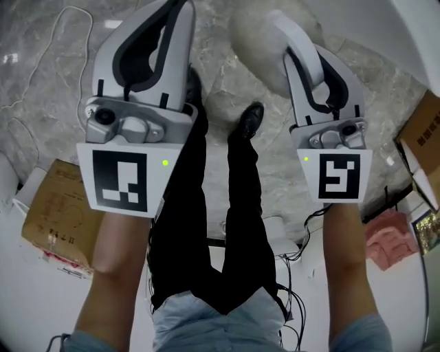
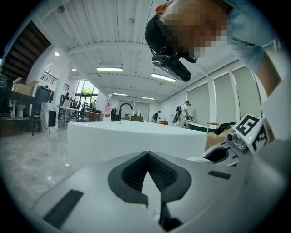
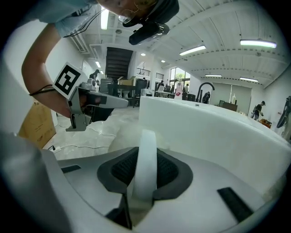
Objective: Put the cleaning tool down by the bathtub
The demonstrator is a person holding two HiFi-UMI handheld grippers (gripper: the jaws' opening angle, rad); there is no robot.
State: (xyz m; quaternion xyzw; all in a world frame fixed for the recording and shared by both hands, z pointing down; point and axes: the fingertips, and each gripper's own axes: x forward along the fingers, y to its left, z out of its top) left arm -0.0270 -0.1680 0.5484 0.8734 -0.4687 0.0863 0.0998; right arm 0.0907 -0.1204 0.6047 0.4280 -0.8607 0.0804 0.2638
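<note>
Right gripper [image 3: 146,166] is clamped on the flat white handle of the cleaning tool [image 3: 148,139], with its dark pads pressing the handle from both sides. The left gripper [image 2: 146,158] has its jaws brought together at the tips with nothing between them. In the head view the tool's pale, fluffy head [image 1: 256,42] hangs out ahead of the right gripper [image 1: 302,58], over the floor just beside the curved white wall of the bathtub [image 1: 416,38]. Whether the head touches the floor cannot be told. As a judgement, the carrying part looks close to done, since the tool is already next to the bathtub. The setting down is not done: what is left is to lower the tool until it lies or leans by the tub wall and then let the handle go. The left gripper [image 1: 175,17] hangs idle on the side of the person's legs away from the bathtub. The floor [image 1: 41,75] is polished grey marble, hard and likely slick. A thin white cable [image 1: 42,42] trails across it well away from the bathtub, and a cardboard box [image 1: 58,213] lies farther off. The right gripper view shows the bathtub [image 3: 213,132] as a long freestanding white tub in a large bright hall with strip lights, and people are working far beyond it.
</note>
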